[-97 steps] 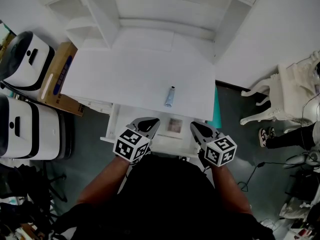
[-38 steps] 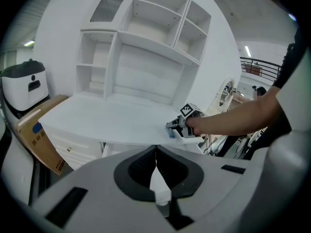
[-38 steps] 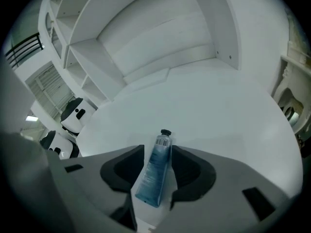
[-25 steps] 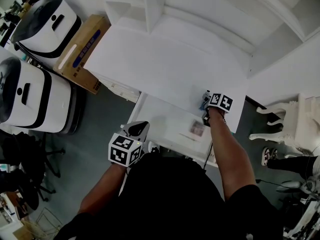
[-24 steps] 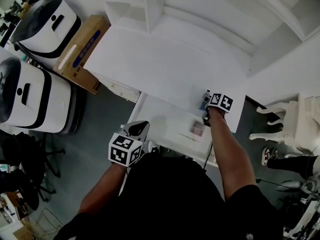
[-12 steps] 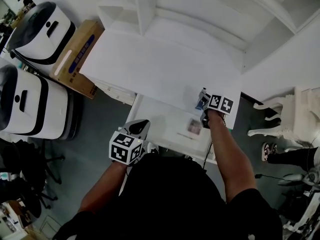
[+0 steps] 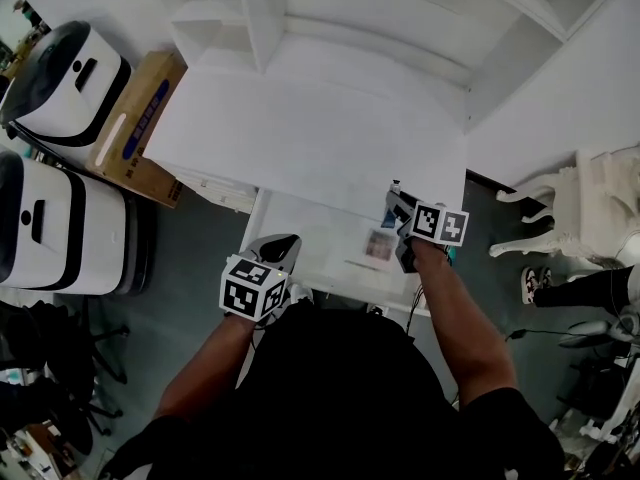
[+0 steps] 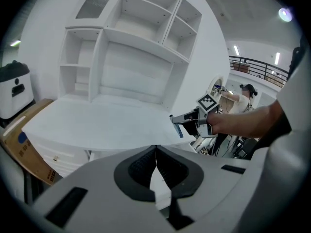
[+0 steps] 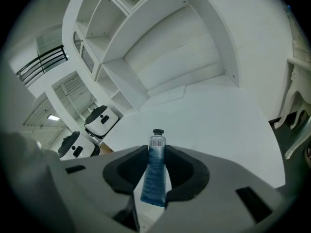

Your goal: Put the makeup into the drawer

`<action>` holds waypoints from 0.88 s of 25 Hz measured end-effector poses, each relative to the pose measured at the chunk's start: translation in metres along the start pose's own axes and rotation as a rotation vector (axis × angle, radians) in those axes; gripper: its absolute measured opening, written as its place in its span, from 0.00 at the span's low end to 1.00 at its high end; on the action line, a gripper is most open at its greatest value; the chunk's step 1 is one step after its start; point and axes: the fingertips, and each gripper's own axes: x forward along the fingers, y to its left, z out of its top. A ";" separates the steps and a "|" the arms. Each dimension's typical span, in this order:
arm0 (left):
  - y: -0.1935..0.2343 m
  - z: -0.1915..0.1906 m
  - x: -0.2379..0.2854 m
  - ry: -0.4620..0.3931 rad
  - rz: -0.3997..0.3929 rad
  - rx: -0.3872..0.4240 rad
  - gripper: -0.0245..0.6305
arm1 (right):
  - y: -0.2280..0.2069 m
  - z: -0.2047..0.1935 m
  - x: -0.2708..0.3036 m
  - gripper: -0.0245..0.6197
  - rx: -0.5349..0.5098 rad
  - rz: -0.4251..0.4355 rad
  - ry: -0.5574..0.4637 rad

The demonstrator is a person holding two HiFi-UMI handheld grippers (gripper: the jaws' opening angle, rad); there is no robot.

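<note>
My right gripper (image 7: 396,204) is shut on a blue makeup tube (image 9: 155,176) with a black cap; the tube stands up between the pads (image 9: 136,161). In the head view the tube (image 7: 391,211) hangs over the front edge of the white desk (image 7: 300,138), just above the open white drawer (image 7: 310,240). A small printed card (image 7: 379,245) lies in the drawer. My left gripper (image 7: 278,249) is shut and empty at the drawer's near left corner. The left gripper view shows its jaws (image 8: 155,152) meeting, with the right gripper (image 8: 187,122) and tube (image 8: 179,129) beyond.
A white shelf unit (image 7: 330,8) rises at the back of the desk. Two white machines (image 7: 55,88) (image 7: 50,233) and a cardboard box (image 7: 130,128) stand on the floor at the left. A white ornate chair (image 7: 590,203) is at the right.
The right gripper has lifted the tube off the desk and drawn it back toward the drawer. The left gripper has shifted slightly beside the drawer. Earlier still, the tube lay on the desk.
</note>
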 end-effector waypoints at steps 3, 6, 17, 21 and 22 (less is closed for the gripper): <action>-0.006 0.001 0.008 0.013 -0.021 0.016 0.05 | 0.002 -0.012 -0.015 0.24 -0.010 0.007 0.000; -0.013 0.001 0.018 0.031 -0.046 0.034 0.05 | -0.003 -0.030 -0.028 0.24 -0.006 -0.007 0.008; -0.044 0.011 0.047 0.072 -0.120 0.099 0.05 | -0.086 -0.128 -0.042 0.24 0.125 -0.165 0.130; -0.045 0.009 0.046 0.094 -0.114 0.105 0.05 | -0.125 -0.154 -0.033 0.24 0.105 -0.269 0.181; -0.044 0.008 0.045 0.099 -0.110 0.103 0.05 | -0.133 -0.159 -0.029 0.24 0.104 -0.294 0.192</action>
